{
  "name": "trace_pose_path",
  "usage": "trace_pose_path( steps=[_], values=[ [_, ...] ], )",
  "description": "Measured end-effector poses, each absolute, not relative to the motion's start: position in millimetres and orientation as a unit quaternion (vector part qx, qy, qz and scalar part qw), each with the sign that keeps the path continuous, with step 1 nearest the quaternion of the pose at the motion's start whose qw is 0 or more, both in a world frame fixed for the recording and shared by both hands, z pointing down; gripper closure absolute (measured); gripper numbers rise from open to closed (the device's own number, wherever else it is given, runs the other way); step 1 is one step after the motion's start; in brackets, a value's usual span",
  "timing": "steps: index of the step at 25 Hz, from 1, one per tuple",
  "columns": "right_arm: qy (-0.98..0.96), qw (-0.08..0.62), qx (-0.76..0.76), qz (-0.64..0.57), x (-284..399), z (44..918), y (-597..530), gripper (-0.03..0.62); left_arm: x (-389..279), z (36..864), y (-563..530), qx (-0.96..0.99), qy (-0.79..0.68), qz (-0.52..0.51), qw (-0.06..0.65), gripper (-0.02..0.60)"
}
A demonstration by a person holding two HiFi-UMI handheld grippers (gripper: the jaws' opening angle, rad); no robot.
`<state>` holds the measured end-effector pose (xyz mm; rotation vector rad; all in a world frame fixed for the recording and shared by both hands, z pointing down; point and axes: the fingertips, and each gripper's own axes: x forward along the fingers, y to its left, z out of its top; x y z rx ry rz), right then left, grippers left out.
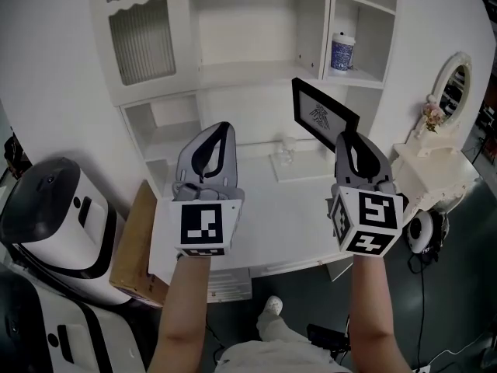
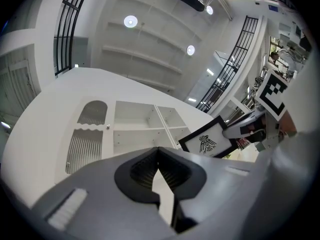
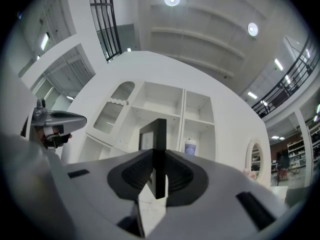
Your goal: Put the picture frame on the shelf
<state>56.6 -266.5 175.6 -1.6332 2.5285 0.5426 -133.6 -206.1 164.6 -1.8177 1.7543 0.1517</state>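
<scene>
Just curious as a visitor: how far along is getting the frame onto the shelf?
Done: the frame is picked up, clamped in the right tongs. In hand: it's held up in front of the shelf. Left: setting it there and letting go.

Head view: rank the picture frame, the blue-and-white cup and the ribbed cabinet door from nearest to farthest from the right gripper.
1. picture frame, clamped in the right gripper.
2. blue-and-white cup, right shelf compartment.
3. ribbed cabinet door, far left.
</scene>
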Motion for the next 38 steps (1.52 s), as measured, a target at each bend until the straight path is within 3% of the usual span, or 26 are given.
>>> trace_pose_path(
  steps=[38],
  values=[
    [0.822,0.048,-0.540,0.177,-16,121,-547,0.514,-193,108,-479,-0.692,0.637,0.035,0.337,0.574]
  ],
)
